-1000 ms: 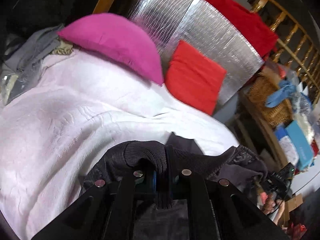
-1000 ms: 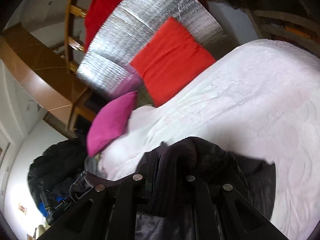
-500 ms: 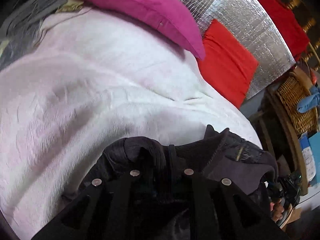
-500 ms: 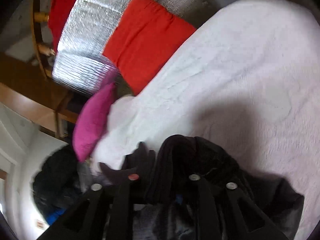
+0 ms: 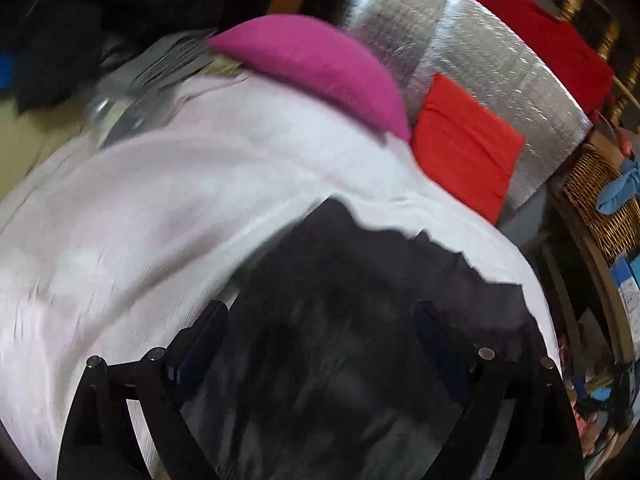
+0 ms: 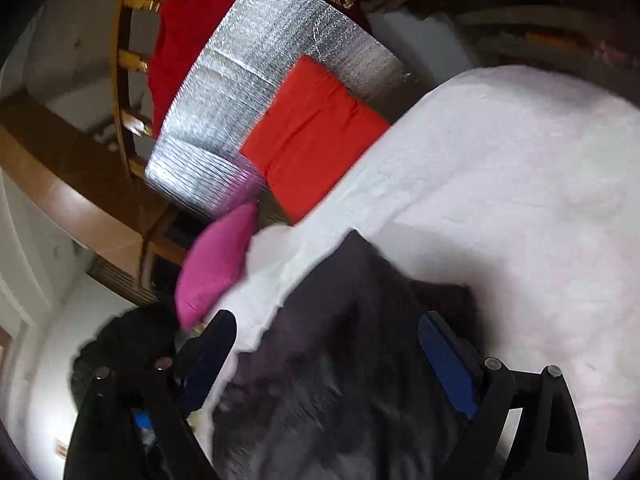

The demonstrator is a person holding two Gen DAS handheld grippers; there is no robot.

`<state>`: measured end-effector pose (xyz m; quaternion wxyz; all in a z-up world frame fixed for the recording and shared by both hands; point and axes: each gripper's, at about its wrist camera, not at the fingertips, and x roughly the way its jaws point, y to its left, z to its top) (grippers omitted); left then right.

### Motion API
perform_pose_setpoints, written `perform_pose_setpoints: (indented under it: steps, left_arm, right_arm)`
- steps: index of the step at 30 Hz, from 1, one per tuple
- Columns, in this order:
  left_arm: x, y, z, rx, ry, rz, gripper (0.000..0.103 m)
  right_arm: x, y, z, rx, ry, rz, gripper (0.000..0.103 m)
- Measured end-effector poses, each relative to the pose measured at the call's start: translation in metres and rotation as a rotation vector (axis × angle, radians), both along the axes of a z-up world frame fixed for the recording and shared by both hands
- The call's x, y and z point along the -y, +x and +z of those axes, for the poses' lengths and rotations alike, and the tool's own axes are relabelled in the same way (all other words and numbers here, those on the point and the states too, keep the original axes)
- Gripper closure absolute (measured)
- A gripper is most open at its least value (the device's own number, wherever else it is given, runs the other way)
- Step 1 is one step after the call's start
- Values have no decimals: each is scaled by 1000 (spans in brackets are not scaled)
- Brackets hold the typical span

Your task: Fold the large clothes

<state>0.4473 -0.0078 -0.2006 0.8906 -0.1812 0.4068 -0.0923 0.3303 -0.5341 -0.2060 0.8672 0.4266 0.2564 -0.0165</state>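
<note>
Dark charcoal garment point(image 5: 360, 320) spread on pale pink-white bedspread point(image 5: 140, 220), seen blurred in both wrist views. Left gripper point(image 5: 320, 332) held wide apart above garment, nothing grasped. Right gripper point(image 6: 326, 344) likewise spread, released (fabric lies between fingers, not pinched). Magenta cushion point(image 5: 320, 64) and red cushion point(image 5: 464, 144) propped against silver quilted foil panel point(image 5: 480, 56).

Open bedspread ahead, clutter at the bed's head and sides
The white bedspread point(image 5: 168, 216) lies bare left of the dark garment point(image 5: 360, 320) and beyond it up to the pink pillow point(image 5: 320, 68); the red cushion point(image 5: 464, 144) and foil panel point(image 5: 480, 52) block the far end, a wicker basket point(image 5: 600, 208) stands close on the right, and grey clothes point(image 5: 160, 68) crowd the far left corner
</note>
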Motion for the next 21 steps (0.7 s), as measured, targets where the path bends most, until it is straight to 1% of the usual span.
perform_pose_setpoints:
  steps: [2, 3, 5, 7, 8, 9, 10, 11, 12, 13, 14, 15, 16, 17, 18, 21]
  left_arm:
    - [-13, -11, -12, -17, 8, 48, 10]
    - [-20, -11, -21, -43, 13, 73, 10]
    - [-31, -7, -34, -99, -2, 98, 10]
    - [-40, -2, -41, -120, -18, 127, 10]
    - [-42, -1, -44, -124, -14, 137, 10]
    - [-43, 2, -47, -129, -16, 132, 11]
    - [-43, 3, -49, -133, -31, 113, 11]
    - [-42, 3, -51, -135, -47, 92, 12]
    - [-38, 6, -52, -135, -64, 65, 27]
    - [-34, 8, -54, -137, -59, 50, 38]
    - [-29, 8, -55, -136, -46, 32, 59]
    - [-24, 8, -56, -130, -24, 14, 68]
    - [-19, 8, -54, -113, -1, 6, 72]
    - [-15, 9, -52, -95, 12, -3, 83]
    - [-13, 8, -49, -83, 15, -7, 87]
    - [-6, 9, -37, -8, 35, -10, 89]
  right_arm:
    - [-1, -9, -6, -46, -28, -11, 9]
    - [-1, -12, -11, -71, -48, -15, 9]
    - [1, -15, -21, -115, -68, -14, 10]
    - [1, -13, -30, -161, -99, 7, 15]
    - [-1, -9, -35, -189, -122, 21, 19]
    - [-3, -7, -38, -209, -139, 30, 27]
    - [-5, -3, -41, -231, -159, 43, 32]
    - [-8, 0, -44, -253, -177, 55, 44]
    - [-12, 3, -47, -279, -195, 68, 59]
    - [-15, 7, -50, -302, -214, 76, 65]
    - [-21, 9, -53, -332, -250, 85, 70]
    - [-24, 9, -52, -342, -278, 82, 78]
    - [-28, 8, -49, -342, -302, 81, 81]
    - [-31, 6, -44, -338, -322, 73, 85]
    - [-34, 4, -39, -329, -336, 62, 87]
    - [-37, -8, -22, -282, -356, 16, 88]
